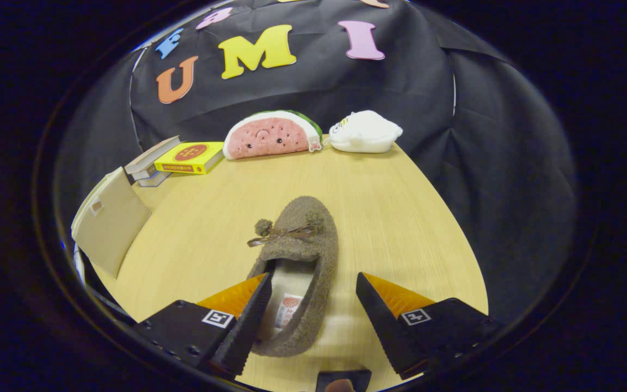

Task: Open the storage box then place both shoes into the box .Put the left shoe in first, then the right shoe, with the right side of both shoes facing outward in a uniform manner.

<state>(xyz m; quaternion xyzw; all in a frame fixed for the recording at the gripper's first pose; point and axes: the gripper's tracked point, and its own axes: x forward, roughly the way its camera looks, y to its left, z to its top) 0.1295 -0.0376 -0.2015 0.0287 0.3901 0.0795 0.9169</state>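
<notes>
- Between the jaws of the gripper [309, 310] lies a brown fuzzy slipper [300, 261], sole down on the wooden desk [400, 218]; its heel end is nearest and its toe points away, beyond the fingertips.
- Jaws stand wide apart and have hold of nothing: the left finger's tip sits at or over the slipper's left rim, though whether it touches I cannot tell, and the right finger is clear of the slipper with bare desk between them.
- That straddle looks like a line-up for a pinch across the heel or the side wall, the firmest part of a soft shoe; the gripper would probably need to shift left first, since the slipper sits off-centre toward the left finger.
- Slipper's opening faces up, showing a pale lining with a label inside; a small bow with two pompoms crosses the upper, ahead of the fingertips.
- Off to the left of the jaws, at the desk edge, a beige storage box [109, 220] has its panel tilted up; whether that counts as open, and what it holds, I cannot tell.
- Far beyond the fingers, along the booth wall, stand a stack of books [188, 158], a watermelon plush [271, 134] and a white plush [365, 132], well apart from the work.
</notes>
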